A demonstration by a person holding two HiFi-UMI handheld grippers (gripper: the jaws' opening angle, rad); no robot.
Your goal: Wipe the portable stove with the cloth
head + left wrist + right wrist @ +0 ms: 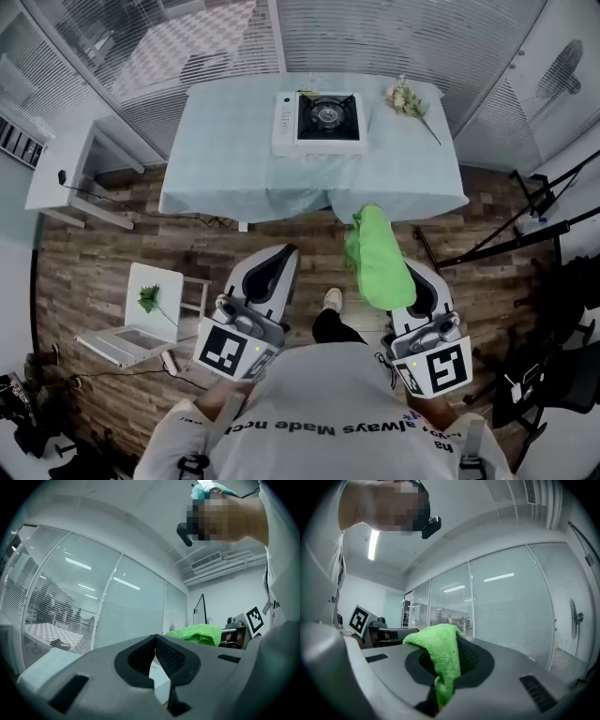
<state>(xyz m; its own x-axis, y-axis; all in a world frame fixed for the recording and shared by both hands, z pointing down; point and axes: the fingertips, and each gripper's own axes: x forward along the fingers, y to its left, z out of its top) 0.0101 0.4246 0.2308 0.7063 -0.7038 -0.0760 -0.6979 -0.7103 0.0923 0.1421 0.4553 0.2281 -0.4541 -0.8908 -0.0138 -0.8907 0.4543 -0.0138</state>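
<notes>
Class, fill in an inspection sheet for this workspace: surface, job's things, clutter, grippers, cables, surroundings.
Surface: table under a pale cover.
Job's things: portable stove on the table; green cloth held off it.
Clutter: flower sprig beside the stove.
Grippers: left gripper shut, empty; right gripper shut on green cloth.
Cables: cable left of the table.
Surroundings: wooden floor, laptop on a low stand, tripods at right, glass walls.
</notes>
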